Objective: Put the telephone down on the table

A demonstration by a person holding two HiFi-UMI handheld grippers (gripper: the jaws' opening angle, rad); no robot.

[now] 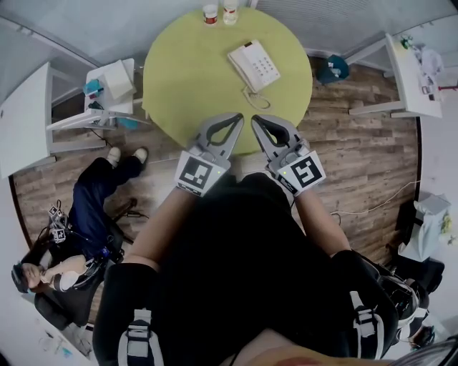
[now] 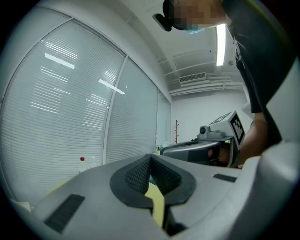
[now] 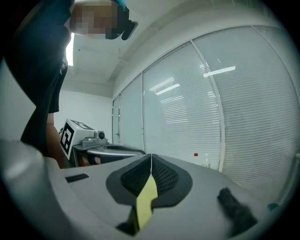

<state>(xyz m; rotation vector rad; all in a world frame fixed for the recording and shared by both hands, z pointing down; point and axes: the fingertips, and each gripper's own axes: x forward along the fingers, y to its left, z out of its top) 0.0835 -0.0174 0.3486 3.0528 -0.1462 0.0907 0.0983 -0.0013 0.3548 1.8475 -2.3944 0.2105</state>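
Note:
A white telephone [image 1: 254,65] with its handset on the cradle lies on the round yellow-green table [image 1: 186,78], right of the middle, its cord curling toward the near edge. My left gripper [image 1: 236,119] and right gripper [image 1: 255,119] hover side by side above the table's near edge, short of the phone. Both are shut with nothing between their jaws. In the left gripper view the left gripper [image 2: 150,157] has its tips touching, and the right gripper [image 3: 151,155] looks the same in its own view. Both cameras point upward at window blinds.
Two small bottles [image 1: 220,13] stand at the table's far edge. A white chair [image 1: 107,93] with items stands left of the table. A seated person [image 1: 79,229] is at lower left. White desks [image 1: 411,71] stand at right on the wooden floor.

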